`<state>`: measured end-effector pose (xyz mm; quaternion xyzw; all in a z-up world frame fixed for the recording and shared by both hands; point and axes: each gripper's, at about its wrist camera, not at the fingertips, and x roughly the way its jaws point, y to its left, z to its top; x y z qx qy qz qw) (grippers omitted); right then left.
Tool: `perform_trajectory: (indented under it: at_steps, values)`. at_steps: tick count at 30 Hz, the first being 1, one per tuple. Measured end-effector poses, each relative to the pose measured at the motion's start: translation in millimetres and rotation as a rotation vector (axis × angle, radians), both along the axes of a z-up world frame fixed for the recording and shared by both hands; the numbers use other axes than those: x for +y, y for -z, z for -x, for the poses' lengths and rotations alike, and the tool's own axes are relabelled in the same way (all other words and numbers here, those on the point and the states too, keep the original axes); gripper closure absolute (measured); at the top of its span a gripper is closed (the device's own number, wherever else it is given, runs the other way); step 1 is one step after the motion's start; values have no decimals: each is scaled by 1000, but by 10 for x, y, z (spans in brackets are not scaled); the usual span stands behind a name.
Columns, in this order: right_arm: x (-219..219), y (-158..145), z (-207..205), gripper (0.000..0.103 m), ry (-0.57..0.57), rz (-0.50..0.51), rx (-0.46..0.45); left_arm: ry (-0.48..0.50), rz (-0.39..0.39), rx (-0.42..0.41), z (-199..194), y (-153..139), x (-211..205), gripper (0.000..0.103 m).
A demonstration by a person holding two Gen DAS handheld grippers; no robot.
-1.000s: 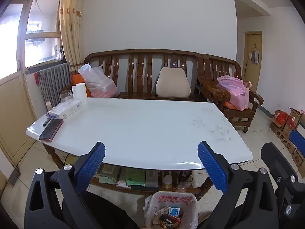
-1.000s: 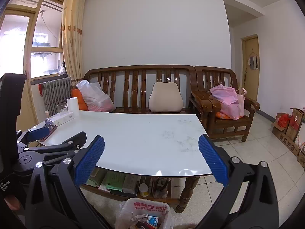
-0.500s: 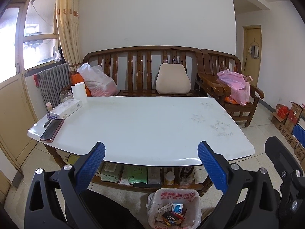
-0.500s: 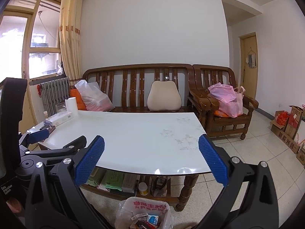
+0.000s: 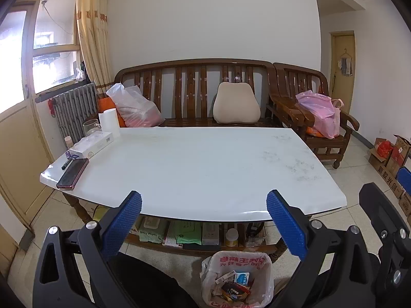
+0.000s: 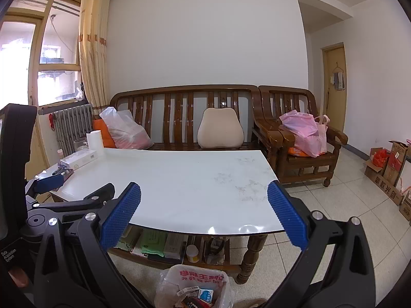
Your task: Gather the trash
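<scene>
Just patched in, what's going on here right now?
A person holds two handheld grippers above the near edge of a white table. The left gripper and the right gripper are both open and hold nothing. On the floor below them stands a bag-lined trash bin with small boxes and wrappers in it. The only things on the table are at its far left end: a phone, a white box and a paper roll.
</scene>
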<state>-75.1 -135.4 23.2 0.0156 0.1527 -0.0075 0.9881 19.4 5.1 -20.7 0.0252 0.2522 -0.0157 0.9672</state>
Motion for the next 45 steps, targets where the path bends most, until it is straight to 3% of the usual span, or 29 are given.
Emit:
perform_trajectory:
  at_steps: [45]
  values:
    - [14, 10, 9, 6, 4, -5, 2, -13, -35, -22, 35, -18, -46, 8]
